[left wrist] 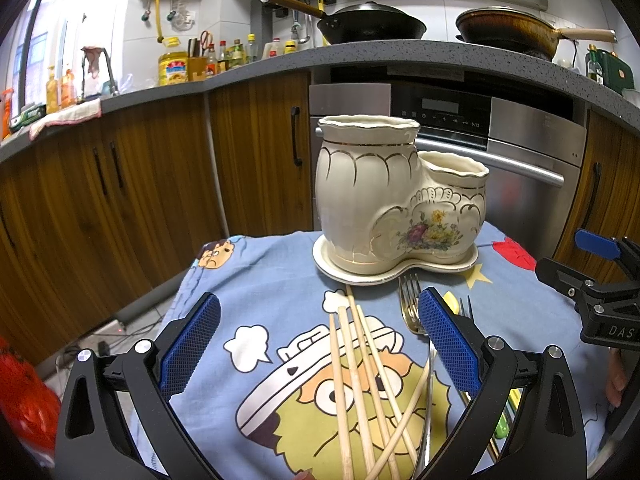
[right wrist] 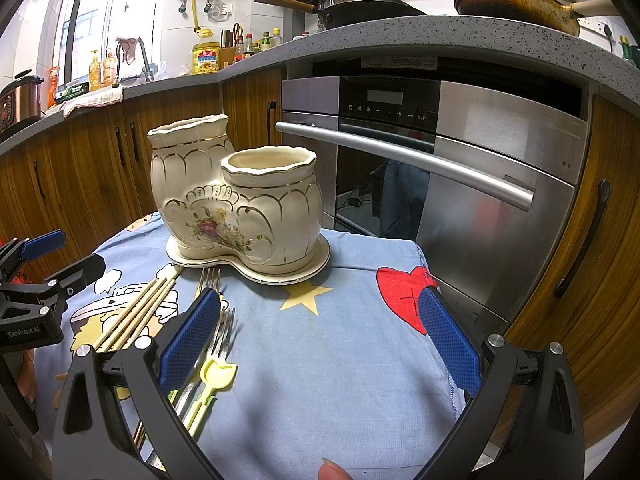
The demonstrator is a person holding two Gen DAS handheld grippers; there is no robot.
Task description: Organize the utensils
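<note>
A cream ceramic two-pot utensil holder (left wrist: 396, 196) stands on its saucer at the far side of a cartoon-print cloth (left wrist: 280, 280); it also shows in the right wrist view (right wrist: 236, 204). Several wooden chopsticks (left wrist: 360, 372) lie on the cloth between the fingers of my open, empty left gripper (left wrist: 320, 344). Metal forks (left wrist: 412, 300) lie by its right finger. In the right wrist view the chopsticks (right wrist: 136, 316), forks (right wrist: 224, 332) and yellow plastic picks (right wrist: 208, 384) lie by the left finger of my open, empty right gripper (right wrist: 320, 344).
The cloth-covered table ends just behind the holder and at the right (right wrist: 424, 264). Beyond stand wooden cabinets (left wrist: 140, 184), a steel oven (right wrist: 460, 168) and a counter with pans (left wrist: 372, 24) and bottles. The right gripper's body (left wrist: 600, 292) is at the right edge.
</note>
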